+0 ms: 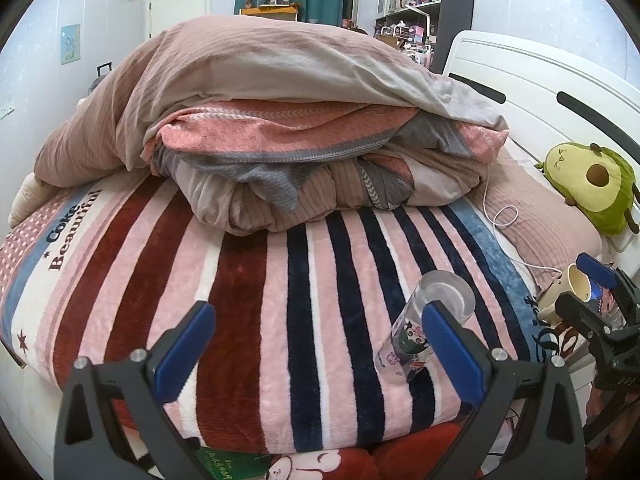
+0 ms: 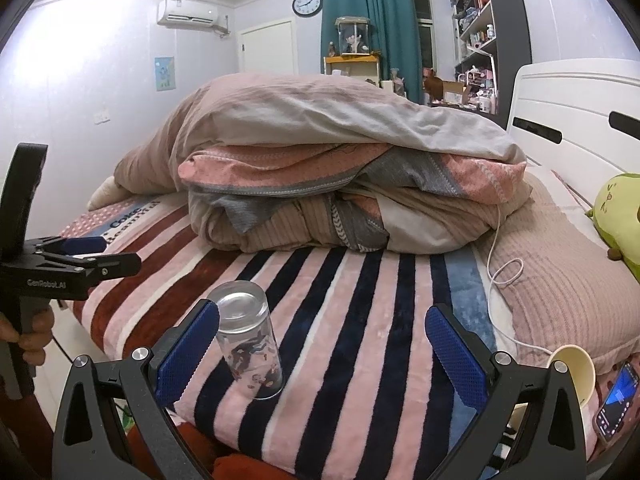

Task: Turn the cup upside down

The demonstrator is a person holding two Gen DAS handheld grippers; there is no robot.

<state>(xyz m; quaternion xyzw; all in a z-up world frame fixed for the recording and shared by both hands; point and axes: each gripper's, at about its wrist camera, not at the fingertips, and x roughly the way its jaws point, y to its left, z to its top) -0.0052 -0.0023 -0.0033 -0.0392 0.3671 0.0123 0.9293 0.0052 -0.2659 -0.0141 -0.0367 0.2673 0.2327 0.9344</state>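
A clear glass cup (image 2: 250, 344) with cartoon prints stands on the striped blanket (image 2: 360, 320) with its thick base up and its mouth down. It also shows in the left wrist view (image 1: 424, 332), just behind the right fingertip of my left gripper (image 1: 320, 344). My left gripper is open and empty. My right gripper (image 2: 324, 344) is open and empty; the cup stands just inside its left fingertip, apart from the pad. The left gripper also shows in the right wrist view (image 2: 80, 256) at the far left.
A pile of folded quilts (image 2: 340, 176) fills the bed behind the cup. A cream paper cup (image 2: 576, 372) and a phone (image 2: 616, 400) lie at the right edge near a pink pillow (image 2: 560, 272) with a white cable (image 2: 504, 272). An avocado plush (image 1: 592, 184) leans on the headboard.
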